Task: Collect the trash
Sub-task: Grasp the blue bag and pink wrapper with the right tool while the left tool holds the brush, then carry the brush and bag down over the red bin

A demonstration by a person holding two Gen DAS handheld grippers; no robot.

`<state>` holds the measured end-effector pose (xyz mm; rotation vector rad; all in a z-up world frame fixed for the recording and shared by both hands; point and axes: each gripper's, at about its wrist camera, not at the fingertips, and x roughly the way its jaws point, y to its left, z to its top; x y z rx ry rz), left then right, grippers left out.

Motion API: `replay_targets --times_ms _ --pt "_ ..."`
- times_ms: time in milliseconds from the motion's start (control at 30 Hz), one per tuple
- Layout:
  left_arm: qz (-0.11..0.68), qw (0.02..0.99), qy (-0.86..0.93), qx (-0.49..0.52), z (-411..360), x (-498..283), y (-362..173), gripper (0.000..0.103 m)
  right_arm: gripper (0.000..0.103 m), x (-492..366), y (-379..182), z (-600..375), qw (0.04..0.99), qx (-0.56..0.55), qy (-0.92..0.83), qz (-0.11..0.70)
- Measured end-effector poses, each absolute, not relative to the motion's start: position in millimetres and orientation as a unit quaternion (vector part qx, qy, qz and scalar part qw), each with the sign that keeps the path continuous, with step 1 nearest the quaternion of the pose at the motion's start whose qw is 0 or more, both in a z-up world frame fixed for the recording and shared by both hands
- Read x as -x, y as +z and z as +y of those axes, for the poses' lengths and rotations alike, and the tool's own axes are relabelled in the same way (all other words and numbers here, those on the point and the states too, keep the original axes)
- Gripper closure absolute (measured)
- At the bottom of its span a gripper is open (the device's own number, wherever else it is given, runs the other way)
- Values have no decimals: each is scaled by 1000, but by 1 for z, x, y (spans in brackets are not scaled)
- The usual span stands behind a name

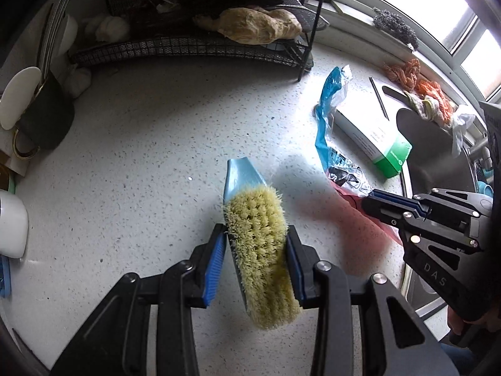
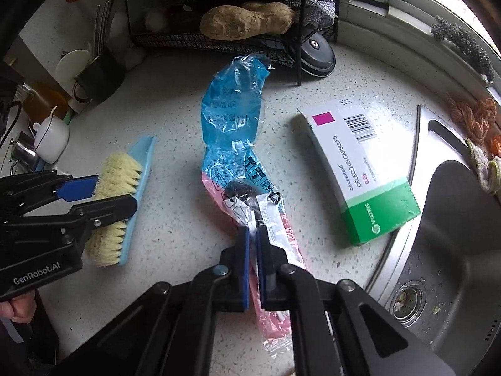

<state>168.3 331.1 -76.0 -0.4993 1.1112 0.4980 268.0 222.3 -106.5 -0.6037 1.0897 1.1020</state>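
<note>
A long crumpled plastic wrapper (image 2: 233, 106), blue at the far end and pink near me, lies on the speckled counter (image 2: 175, 144). My right gripper (image 2: 253, 230) is shut on the wrapper's near pink and clear part. A white and green medicine box (image 2: 360, 169) lies just to its right. My left gripper (image 1: 256, 229) is shut on a scrub brush (image 1: 247, 181) with a light blue back and yellow bristles, held above the counter. In the left wrist view the right gripper (image 1: 371, 199) reaches in from the right onto the wrapper (image 1: 327, 116).
A steel sink (image 2: 454, 250) fills the right side, with debris in its drain. A black wire rack (image 2: 219, 40) holding a ginger root stands at the back. A utensil holder (image 2: 100, 75) and a white teapot (image 2: 51, 138) crowd the left edge. Cloths (image 1: 429, 97) lie along the window sill.
</note>
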Motion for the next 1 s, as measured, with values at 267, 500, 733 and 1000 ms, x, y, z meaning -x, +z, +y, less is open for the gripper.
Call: replay_targets --times_ms 267,500,733,1000 --pt "510 809 210 203 286 -160 -56 68 99 -250 -73 170 703 231 494 457" --pt "497 830 185 171 227 -162 -36 68 99 -240 -56 107 732 202 473 446" --pt "490 850 140 135 143 -160 -21 68 99 -225 -41 22 764 174 442 437" --pt "491 861 84 101 28 -146 -18 68 99 -197 -32 -90 798 143 393 434"
